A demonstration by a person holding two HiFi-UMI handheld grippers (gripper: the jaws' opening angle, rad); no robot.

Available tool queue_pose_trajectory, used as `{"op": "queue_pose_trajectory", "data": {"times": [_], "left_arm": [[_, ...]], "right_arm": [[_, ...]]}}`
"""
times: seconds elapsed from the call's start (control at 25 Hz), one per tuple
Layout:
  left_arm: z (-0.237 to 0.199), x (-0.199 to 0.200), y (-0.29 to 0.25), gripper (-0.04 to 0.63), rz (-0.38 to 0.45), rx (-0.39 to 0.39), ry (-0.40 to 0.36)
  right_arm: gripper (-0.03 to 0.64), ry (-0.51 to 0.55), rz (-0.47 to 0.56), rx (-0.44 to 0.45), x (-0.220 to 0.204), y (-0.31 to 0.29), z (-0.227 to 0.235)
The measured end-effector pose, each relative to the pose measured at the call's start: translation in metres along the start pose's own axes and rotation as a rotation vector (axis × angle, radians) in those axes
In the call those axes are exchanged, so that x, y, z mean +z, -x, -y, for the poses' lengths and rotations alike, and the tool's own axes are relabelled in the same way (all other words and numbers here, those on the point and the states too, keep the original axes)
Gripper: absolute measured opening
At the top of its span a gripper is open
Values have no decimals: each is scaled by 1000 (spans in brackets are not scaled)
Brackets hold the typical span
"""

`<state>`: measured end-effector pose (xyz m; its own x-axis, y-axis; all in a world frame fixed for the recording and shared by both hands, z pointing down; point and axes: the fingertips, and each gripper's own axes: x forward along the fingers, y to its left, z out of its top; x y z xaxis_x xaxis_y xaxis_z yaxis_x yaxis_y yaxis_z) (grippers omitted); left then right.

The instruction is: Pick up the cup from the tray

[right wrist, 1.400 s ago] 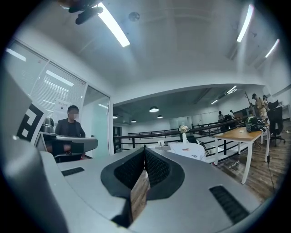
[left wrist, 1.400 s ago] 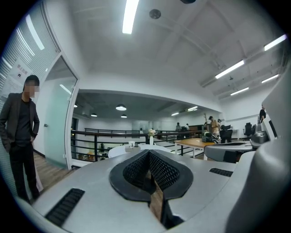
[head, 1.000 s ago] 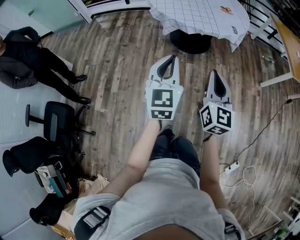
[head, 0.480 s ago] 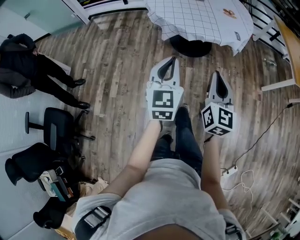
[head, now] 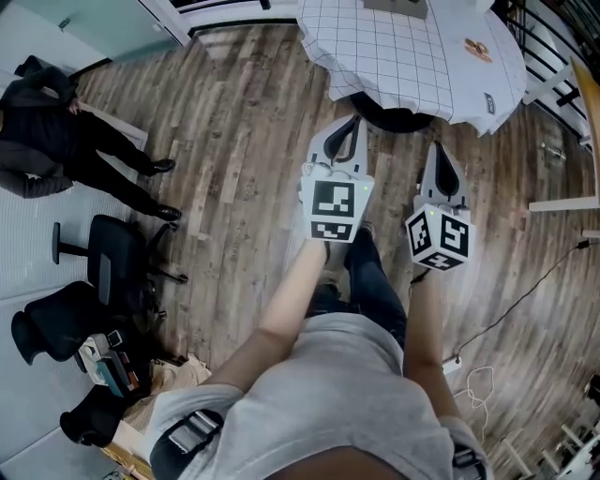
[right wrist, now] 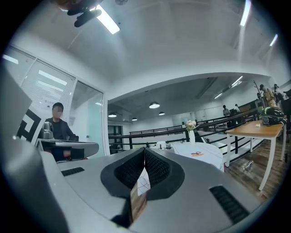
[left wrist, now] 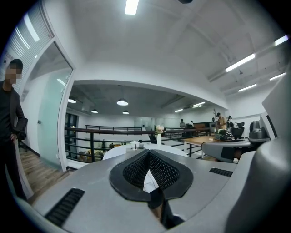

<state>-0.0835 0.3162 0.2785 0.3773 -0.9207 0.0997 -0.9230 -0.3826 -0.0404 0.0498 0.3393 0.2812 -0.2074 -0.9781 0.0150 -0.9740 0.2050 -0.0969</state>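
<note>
A round table [head: 412, 47] under a white checked cloth stands ahead of me. A grey tray edge [head: 394, 5] shows at its far side, cut by the top of the head view. In the left gripper view a small white cup [left wrist: 134, 144] and a flower vase [left wrist: 158, 135] stand far off on that table. The right gripper view shows the cup [right wrist: 161, 145] and the vase [right wrist: 191, 132] too. My left gripper [head: 352, 120] and right gripper [head: 437, 145] are held out side by side toward the table, well short of the cup. Both are shut with nothing in them.
The floor is wood planks. A person in black [head: 47, 122] sits at the left, with an office chair [head: 103, 248] and bags [head: 89, 361] nearby. A wooden table [right wrist: 259, 129] stands to the right, a black railing [left wrist: 91, 132] runs behind, and a cable [head: 525, 300] lies on the floor.
The round table has come closer in the head view as I walk toward it. Both grippers have stayed shut and held out in front.
</note>
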Motion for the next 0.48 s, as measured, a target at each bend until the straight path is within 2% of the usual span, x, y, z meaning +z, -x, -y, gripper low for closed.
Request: {"op": "queue_pose_trajectory", "data": {"times": [0.24, 0.48], "left_arm": [[-7, 20, -72, 8, 1, 40, 1], [-2, 37, -141, 8, 15, 41, -7]], "right_arm": [[9, -5, 17, 28, 21, -69, 40], [9, 1, 34, 44, 37, -125, 79]]}}
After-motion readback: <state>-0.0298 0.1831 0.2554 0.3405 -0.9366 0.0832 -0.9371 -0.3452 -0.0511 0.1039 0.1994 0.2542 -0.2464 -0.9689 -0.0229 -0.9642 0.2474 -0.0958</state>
